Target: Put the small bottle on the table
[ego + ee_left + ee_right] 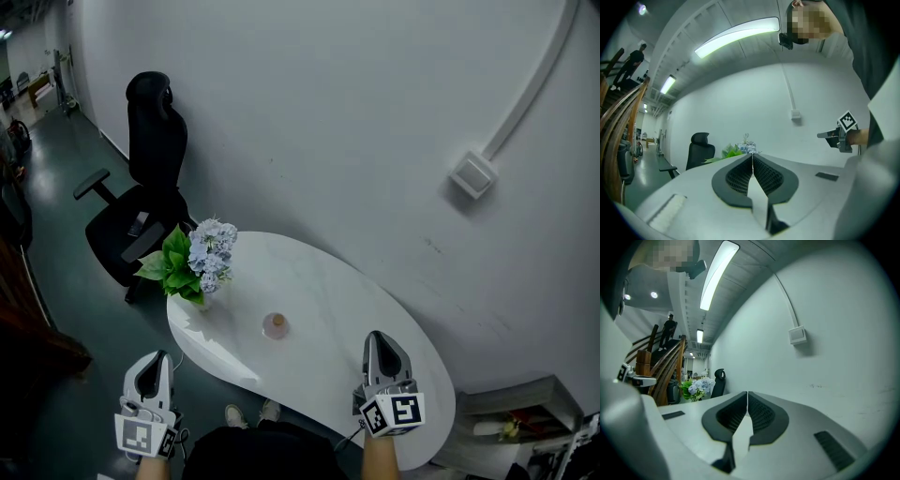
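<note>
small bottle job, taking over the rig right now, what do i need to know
Left claw: shut, empty, held off the table's near left edge.
Right claw: shut, empty, above the table's near right end.
Bottle: stands on the white table, near its middle, right of the flowers, apart from both claws.
Done: the bottle is on the table.
Left: nothing that shows; the job looks finished.
</note>
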